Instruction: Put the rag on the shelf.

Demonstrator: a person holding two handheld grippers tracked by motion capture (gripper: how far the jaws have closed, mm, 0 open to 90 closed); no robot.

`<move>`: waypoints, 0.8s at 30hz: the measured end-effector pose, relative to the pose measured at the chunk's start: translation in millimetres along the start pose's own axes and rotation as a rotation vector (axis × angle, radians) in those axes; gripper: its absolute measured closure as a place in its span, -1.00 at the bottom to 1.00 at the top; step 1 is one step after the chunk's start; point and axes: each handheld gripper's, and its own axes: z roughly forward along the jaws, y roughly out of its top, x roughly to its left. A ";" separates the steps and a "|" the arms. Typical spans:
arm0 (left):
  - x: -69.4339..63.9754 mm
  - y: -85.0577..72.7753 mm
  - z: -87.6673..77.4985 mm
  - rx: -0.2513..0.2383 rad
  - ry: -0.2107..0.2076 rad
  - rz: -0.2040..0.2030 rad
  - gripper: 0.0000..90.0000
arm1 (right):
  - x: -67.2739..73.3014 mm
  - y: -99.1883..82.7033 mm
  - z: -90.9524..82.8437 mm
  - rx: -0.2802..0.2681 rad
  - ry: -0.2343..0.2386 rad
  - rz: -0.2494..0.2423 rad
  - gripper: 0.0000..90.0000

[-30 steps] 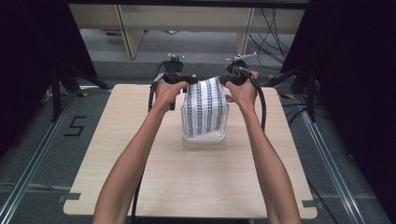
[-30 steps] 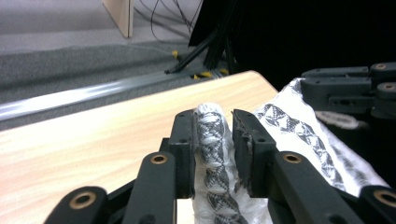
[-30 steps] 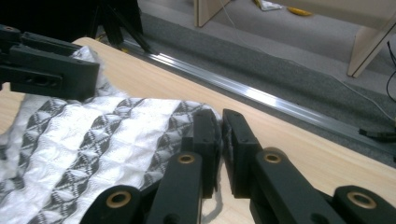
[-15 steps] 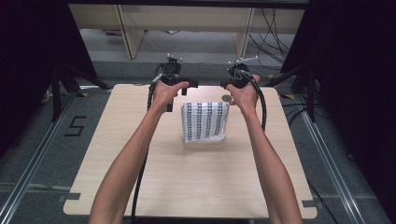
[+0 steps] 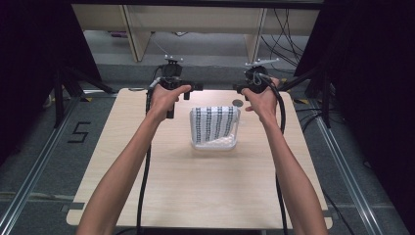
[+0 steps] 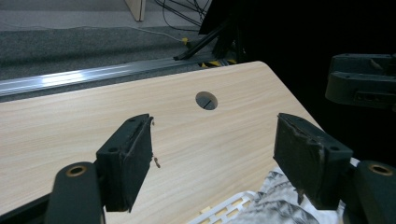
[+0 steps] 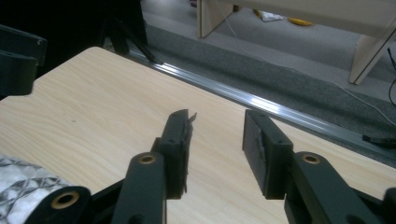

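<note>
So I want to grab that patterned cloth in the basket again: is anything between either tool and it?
Nothing visible. The patterned cloth lies in the white basket on the table. The left tool and right tool stand open beside its far corners, bare wood between them.

Light wooden table (image 5: 195, 196), round hole near far edge, white basket (image 5: 215, 143) holding patterned cloth (image 5: 215, 122)

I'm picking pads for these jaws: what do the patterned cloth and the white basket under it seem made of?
The patterned cloth looks like thin woven fabric: it sags and creases softly, matte with printed dark rows. The white basket seems moulded plastic: slotted rim, faint sheen. Neither is certain.
</note>
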 end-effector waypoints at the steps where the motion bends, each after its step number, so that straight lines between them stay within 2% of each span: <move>1: -0.3 -0.5 -2.7 -0.002 -0.003 0.001 -0.39 | -1.5 -1.0 -1.9 -0.011 0.011 -0.018 0.35; 2: -1.2 -1.7 -6.9 -0.007 -0.009 0.003 -0.40 | -0.3 -1.7 -3.6 -0.009 0.011 -0.003 0.32; 3: -2.2 -2.7 -10.3 -0.011 -0.011 0.006 -0.41 | -1.9 -2.4 -5.8 -0.011 0.022 -0.031 0.29; 4: -3.2 -4.3 -14.9 -0.019 -0.021 0.008 -0.41 | -0.1 -3.4 -8.9 -0.015 0.020 -0.008 0.28; 6: -4.5 -6.3 -20.4 -0.034 -0.038 -0.006 -0.41 | -1.1 -5.1 -13.5 -0.027 0.033 -0.030 0.23; 11: -7.7 -13.5 -33.8 -0.035 -0.039 0.032 -0.42 | 2.1 -9.1 -25.4 -0.020 0.038 -0.042 0.17; 13: -7.9 -16.2 -36.3 -0.050 -0.039 0.025 -0.42 | 3.3 -11.2 -28.1 -0.023 0.054 -0.042 0.13; 21: -9.9 -32.2 -47.4 -0.043 -0.052 0.067 -0.43 | 10.5 -22.7 -47.3 -0.032 0.098 -0.052 0.01; 22: -11.5 -35.2 -49.1 -0.051 -0.057 0.064 -0.43 | 10.4 -24.5 -49.0 -0.046 0.105 -0.070 0.00; 23: -12.2 -36.5 -50.3 -0.055 -0.057 0.066 -0.45 | 12.3 -27.2 -53.5 -0.055 0.112 -0.054 0.00; 24: -12.4 -38.1 -51.8 -0.050 -0.059 0.074 -0.46 | 11.9 -28.4 -55.2 -0.055 0.116 -0.066 0.00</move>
